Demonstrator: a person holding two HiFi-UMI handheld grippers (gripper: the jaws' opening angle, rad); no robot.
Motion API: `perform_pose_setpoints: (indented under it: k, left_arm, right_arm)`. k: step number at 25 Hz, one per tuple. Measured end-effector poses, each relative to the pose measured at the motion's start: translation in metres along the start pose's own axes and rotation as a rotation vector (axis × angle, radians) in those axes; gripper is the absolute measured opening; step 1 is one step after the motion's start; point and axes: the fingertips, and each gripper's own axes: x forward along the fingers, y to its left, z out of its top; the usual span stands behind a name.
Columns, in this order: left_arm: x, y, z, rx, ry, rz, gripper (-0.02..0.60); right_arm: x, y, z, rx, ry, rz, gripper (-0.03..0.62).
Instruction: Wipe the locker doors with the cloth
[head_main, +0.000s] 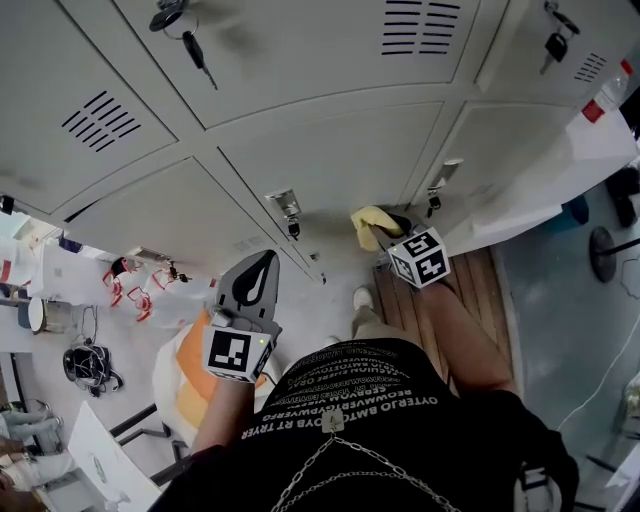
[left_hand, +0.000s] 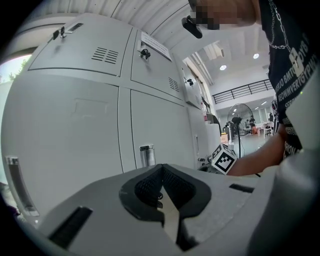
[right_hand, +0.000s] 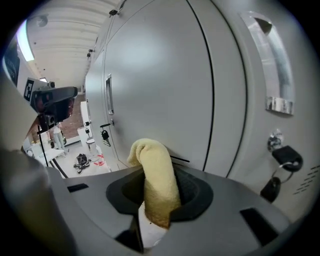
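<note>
Grey locker doors (head_main: 300, 60) are filling the head view, each with slatted vents and a small handle. The left gripper (left_hand: 162, 192) is hanging low, well apart from the right, its jaws pressed together with nothing between them. The right gripper (right_hand: 155, 200) is pinching the cloth (right_hand: 152, 175), a pale yellow, nubbly towel bunched into a thick roll that is sticking out past the jaws, its rounded tip curling towards a lower door, beside a dangling padlock (right_hand: 285, 160); contact cannot be told.
</note>
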Motion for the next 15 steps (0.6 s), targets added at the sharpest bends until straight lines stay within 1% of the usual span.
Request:
perform_pose_setpoints:
  k: [5,8,10,12,15]
  left_arm:
    - [-0.01,0.002,0.0,0.004,0.001,0.007,0.006]
    - [-0.019,0.002,0.0,0.004,-0.018,0.014,0.005]
    - [-0.026,0.003,-0.002,0.008,-0.016,0.014,0.005]
    - [-0.032,0.003,0.001,0.01,-0.017,0.014,0.006]
    - [-0.043,0.003,0.003,0.016,-0.017,0.023,0.005]
  right_arm:
    - [-0.014,-0.023,-0.002,0.023,-0.003,-0.062,0.097]
    - [-0.022,-0.036,-0.007,0.035,-0.002,-0.117,0.097]
    - [-0.026,-0.041,-0.01,0.034,0.003,-0.153,0.097]
    - [-0.032,-0.042,-0.011,0.035,0.003,-0.176,0.095]
    - [-0.049,-0.028,-0.002,0.019,-0.036,-0.174,0.094]
